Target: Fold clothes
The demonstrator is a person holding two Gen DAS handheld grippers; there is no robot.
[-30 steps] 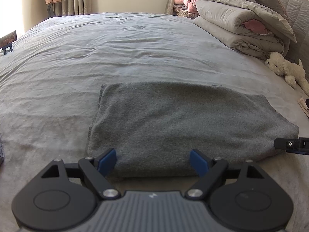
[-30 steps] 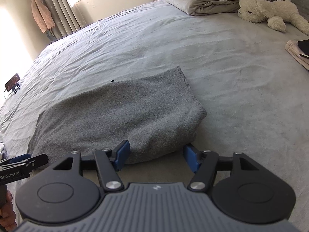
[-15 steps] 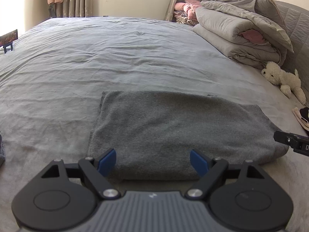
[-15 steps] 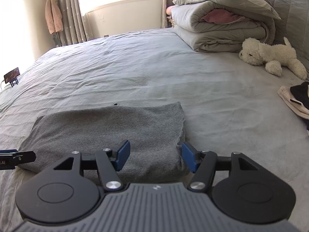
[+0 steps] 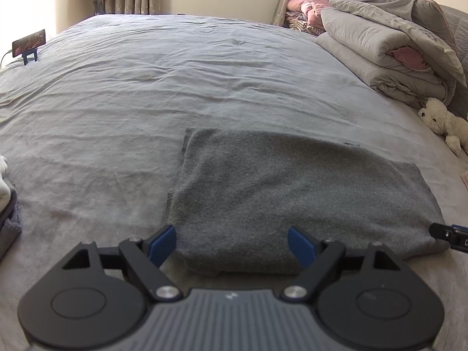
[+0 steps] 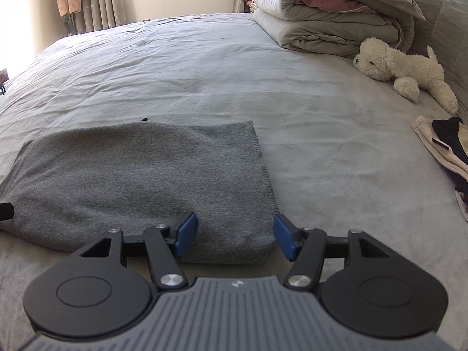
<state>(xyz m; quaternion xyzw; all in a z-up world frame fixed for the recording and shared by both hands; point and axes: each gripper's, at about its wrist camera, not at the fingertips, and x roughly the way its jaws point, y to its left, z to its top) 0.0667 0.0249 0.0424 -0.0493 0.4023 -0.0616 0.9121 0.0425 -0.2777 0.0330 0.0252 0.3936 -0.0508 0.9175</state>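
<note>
A folded dark grey garment (image 5: 292,193) lies flat on the grey bed sheet (image 5: 146,102). My left gripper (image 5: 232,244) stands open at its near left corner, with the thick folded edge between the blue pads and not pinched. In the right wrist view the same garment (image 6: 140,175) fills the left half. My right gripper (image 6: 235,238) is open around its near right corner, and the pads do not press the cloth. The tip of the right gripper (image 5: 450,234) shows at the garment's right end in the left wrist view.
A folded duvet (image 6: 336,14) is stacked at the head of the bed, with a white plush dog (image 6: 400,67) below it. Loose clothes (image 6: 441,146) lie at the right edge, more cloth (image 5: 7,204) at the left edge. A phone on a stand (image 5: 29,42) sits far left.
The right wrist view has rolled level and the garment's right corner now sits squarely between the right pads, which stand slightly narrower. The left gripper has barely shifted.
</note>
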